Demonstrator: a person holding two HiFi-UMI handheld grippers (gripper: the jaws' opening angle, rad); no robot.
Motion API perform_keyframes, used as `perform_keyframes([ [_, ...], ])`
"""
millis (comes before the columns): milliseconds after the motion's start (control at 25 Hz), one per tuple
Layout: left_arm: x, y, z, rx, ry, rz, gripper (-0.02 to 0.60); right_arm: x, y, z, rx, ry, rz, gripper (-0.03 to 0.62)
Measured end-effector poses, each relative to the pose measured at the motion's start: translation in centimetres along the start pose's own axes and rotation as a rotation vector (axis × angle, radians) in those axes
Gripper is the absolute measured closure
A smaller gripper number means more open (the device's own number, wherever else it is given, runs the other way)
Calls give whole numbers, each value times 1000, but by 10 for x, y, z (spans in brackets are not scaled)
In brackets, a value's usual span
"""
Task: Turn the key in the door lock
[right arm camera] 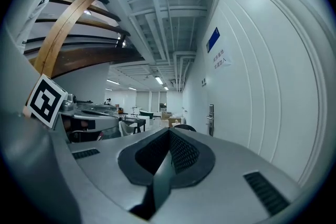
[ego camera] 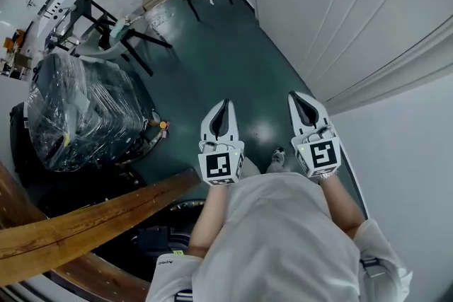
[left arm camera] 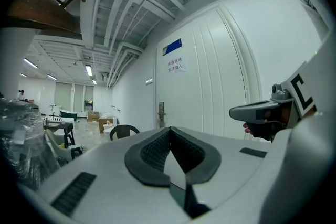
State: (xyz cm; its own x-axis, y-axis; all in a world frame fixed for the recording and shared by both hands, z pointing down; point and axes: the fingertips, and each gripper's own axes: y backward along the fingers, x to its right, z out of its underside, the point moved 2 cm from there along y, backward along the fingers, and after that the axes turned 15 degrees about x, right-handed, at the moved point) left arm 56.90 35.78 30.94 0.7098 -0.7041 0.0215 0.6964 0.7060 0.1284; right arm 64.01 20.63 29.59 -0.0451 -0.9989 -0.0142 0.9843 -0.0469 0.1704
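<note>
Both the left gripper [ego camera: 225, 104] and right gripper [ego camera: 297, 97] are closed and empty. The door lock [right arm camera: 210, 119] stands well ahead, rightward of the right gripper. Recommend approaching first, then opening that gripper squarely before the key, which is not discernible here.

Left gripper [ego camera: 225, 104] jaws together, empty, right gripper [ego camera: 297, 97] likewise closed, both held level, side by side

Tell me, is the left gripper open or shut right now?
Shut. On the left gripper, its own view shows the jaws meeting at their tips, with nothing between them.
</note>
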Motion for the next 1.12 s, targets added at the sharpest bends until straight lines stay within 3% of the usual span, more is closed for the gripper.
perform_keyframes([
  [200, -18, -16, 3, 0, -11, -41, 574, 3, -23, 9, -4, -56, -9, 602],
  [400, -51, -46, 13, 6, -6, -54, 574, 6, -64, 22, -22, -42, -10, 602],
  [840, -150, -135, 19, 28, 17, 43, 574, -6, -188, 31, -23, -23, 84, 602],
  [1120, -194, -162, 24, 30, 18, 90, 574, -17, -225, 42, -36, -21, 155, 602],
])
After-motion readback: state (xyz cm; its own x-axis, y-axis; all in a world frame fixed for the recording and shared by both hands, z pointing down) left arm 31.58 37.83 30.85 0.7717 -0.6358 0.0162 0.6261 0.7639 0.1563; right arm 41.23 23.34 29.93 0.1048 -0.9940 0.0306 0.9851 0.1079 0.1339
